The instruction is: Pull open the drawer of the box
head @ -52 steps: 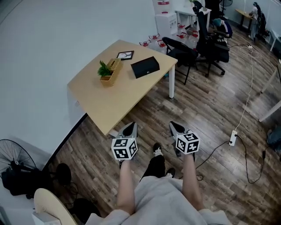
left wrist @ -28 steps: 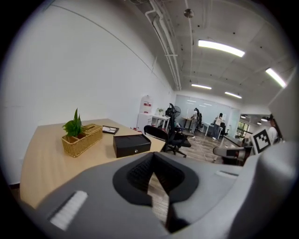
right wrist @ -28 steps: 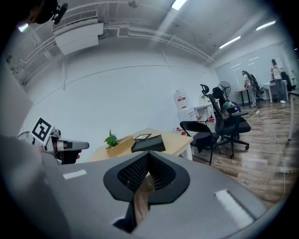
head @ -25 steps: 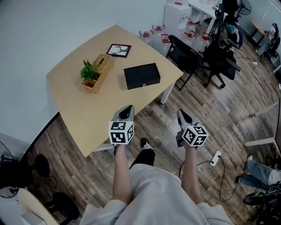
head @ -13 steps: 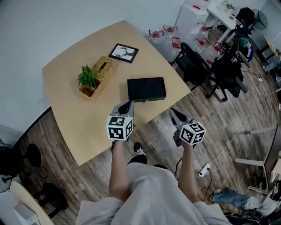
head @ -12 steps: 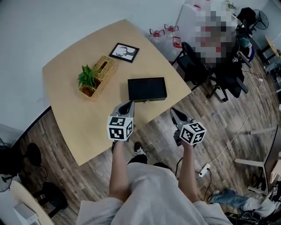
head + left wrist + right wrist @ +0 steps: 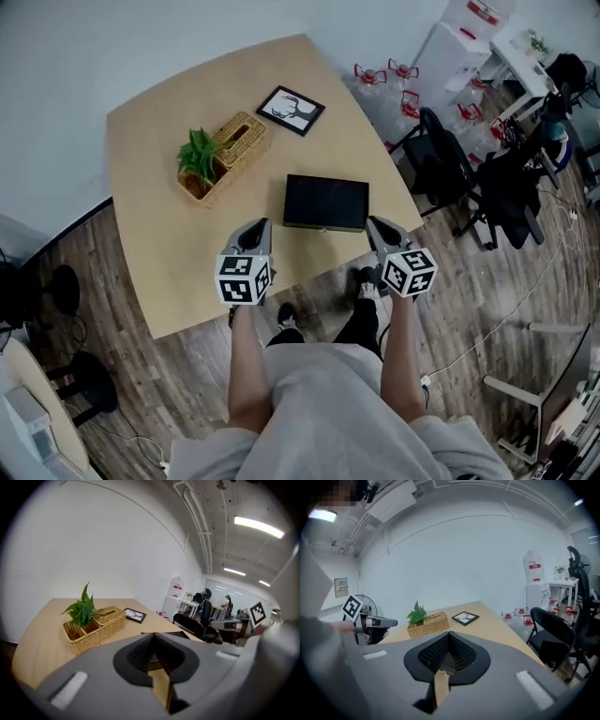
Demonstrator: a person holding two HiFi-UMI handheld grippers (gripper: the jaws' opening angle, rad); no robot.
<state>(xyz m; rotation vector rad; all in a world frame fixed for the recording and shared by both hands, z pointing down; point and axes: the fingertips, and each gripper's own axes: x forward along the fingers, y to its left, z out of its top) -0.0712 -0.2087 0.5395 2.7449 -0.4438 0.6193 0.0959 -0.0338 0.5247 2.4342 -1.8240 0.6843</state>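
A flat black box (image 7: pixel 325 202) lies on the tan table (image 7: pixel 159 244), close to its near edge, with the drawer front facing me and pushed in. My left gripper (image 7: pixel 262 224) hovers just left of the box's near corner, jaws together and empty. My right gripper (image 7: pixel 376 224) hangs at the box's near right corner, over the table's edge, also shut on nothing. In the left gripper view only a thin dark strip of the box (image 7: pixel 178 633) shows above the shut left gripper (image 7: pixel 152 635). The right gripper (image 7: pixel 449 633) hides the box in its own view.
A wicker basket with a green plant (image 7: pixel 221 154) and a small framed picture (image 7: pixel 292 109) sit farther back on the table. Black office chairs (image 7: pixel 452 171) and water bottles (image 7: pixel 381 73) stand to the right. Wooden floor lies under me.
The table and box have come much closer. Both grippers moved from over the floor to the table's near edge, one at each side of the box. Jaws stay shut.
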